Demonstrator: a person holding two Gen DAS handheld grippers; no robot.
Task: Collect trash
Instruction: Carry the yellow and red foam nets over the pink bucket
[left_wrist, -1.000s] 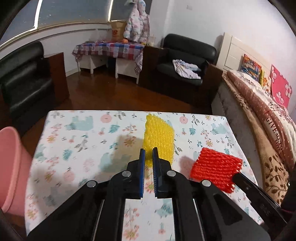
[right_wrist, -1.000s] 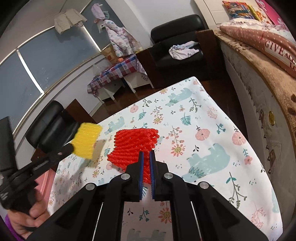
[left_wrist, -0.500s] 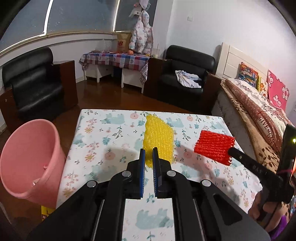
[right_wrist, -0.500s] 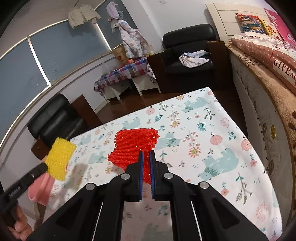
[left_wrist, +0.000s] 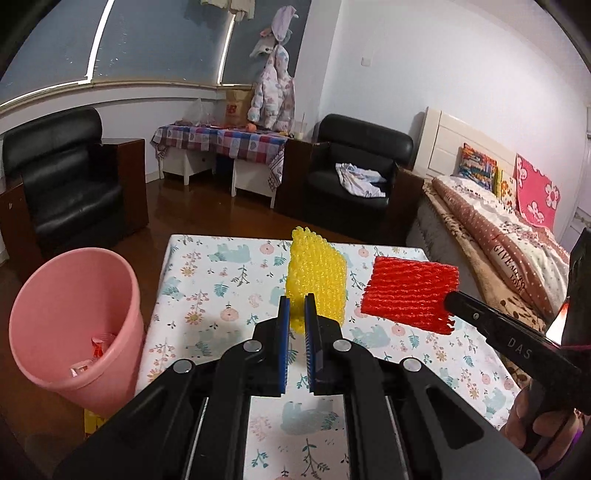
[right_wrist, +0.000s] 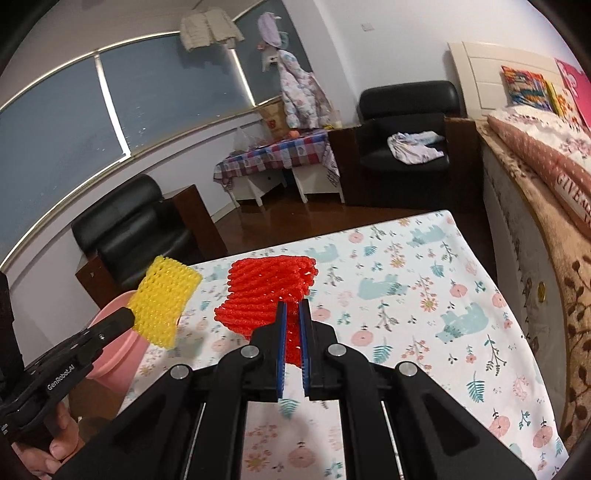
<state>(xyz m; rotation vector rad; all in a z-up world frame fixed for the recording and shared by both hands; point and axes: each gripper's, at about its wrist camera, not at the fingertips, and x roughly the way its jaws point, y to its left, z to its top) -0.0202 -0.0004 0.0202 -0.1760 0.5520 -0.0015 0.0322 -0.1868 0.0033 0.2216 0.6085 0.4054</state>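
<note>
My left gripper is shut on a yellow foam net, which hangs in the air above the floral table. My right gripper is shut on a red foam net, also lifted off the table. In the left wrist view the red foam net floats to the right of the yellow one, clamped at the tip of the right gripper. In the right wrist view the yellow foam net sits at the tip of the left gripper, over a pink bin.
The pink bin stands on the floor at the table's left side, with some wrappers inside. A bed runs along the table's right. Black armchairs and a checked side table stand further back.
Both grippers have risen and drawn back with their nets. The pink bin has come fully into the left wrist view, and the yellow net now hangs nearer the bin.
</note>
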